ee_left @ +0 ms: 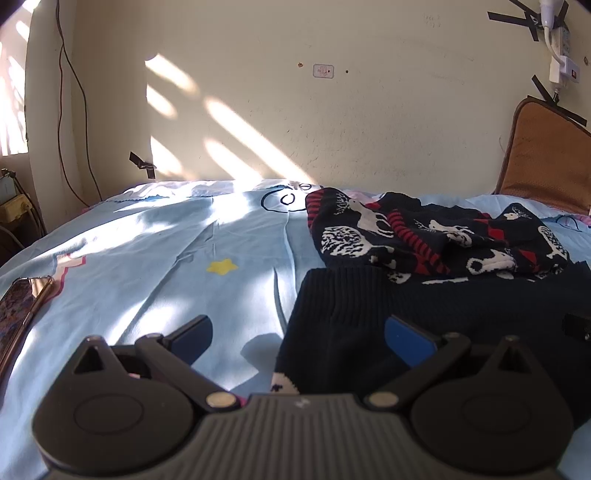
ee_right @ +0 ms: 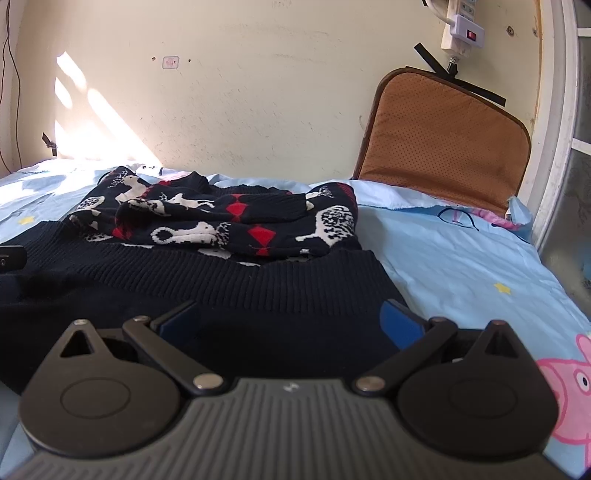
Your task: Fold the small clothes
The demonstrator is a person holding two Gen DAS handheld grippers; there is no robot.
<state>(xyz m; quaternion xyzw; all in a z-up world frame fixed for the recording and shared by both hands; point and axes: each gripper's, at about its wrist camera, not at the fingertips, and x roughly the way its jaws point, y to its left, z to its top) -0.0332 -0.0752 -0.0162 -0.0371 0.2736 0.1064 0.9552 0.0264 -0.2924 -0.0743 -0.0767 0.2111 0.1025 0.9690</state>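
While sun falls in bars across the wall (ee_left: pixel 332 122), the bed (ee_left: pixel 166 258) fills the lower half of both views, covered in a pale blue cartoon-print sheet (ee_right: pixel 461 251).

Sweater (ee_right: pixel 207 280): dark navy knit, lying on the bed. Its plain ribbed hem end is nearest the cameras; the far part, patterned with white animals and red diamonds, is bunched up in a heap toward the wall. In the left wrist view the sweater (ee_left: pixel 424 295) lies on the right half of the bed, bare sheet to its left.

Cushion (ee_right: pixel 443 147): brown, propped upright against the wall, beyond the sweater's right end.

Left hand-held gripper (ee_left: pixel 299 336): low over the sweater's near left corner. Jaws spread wide, nothing between them. The left finger sits over the sheet just beside the sweater, the right finger over the knit. Contact with the cloth cannot be told.

Right hand-held gripper (ee_right: pixel 291 319): low over the sweater's near right part. Jaws spread wide, not clamped on anything. Both fingers are over the dark knit, the right one near the sweater's right edge.

Phone (ee_left: pixel 22 310): lying on the bed well to the left of the sweater.

Power strip (ee_right: pixel 461 33): on the wall above the cushion.

Yellow star (ee_left: pixel 221 266): printed on the sheet, left of the sweater.
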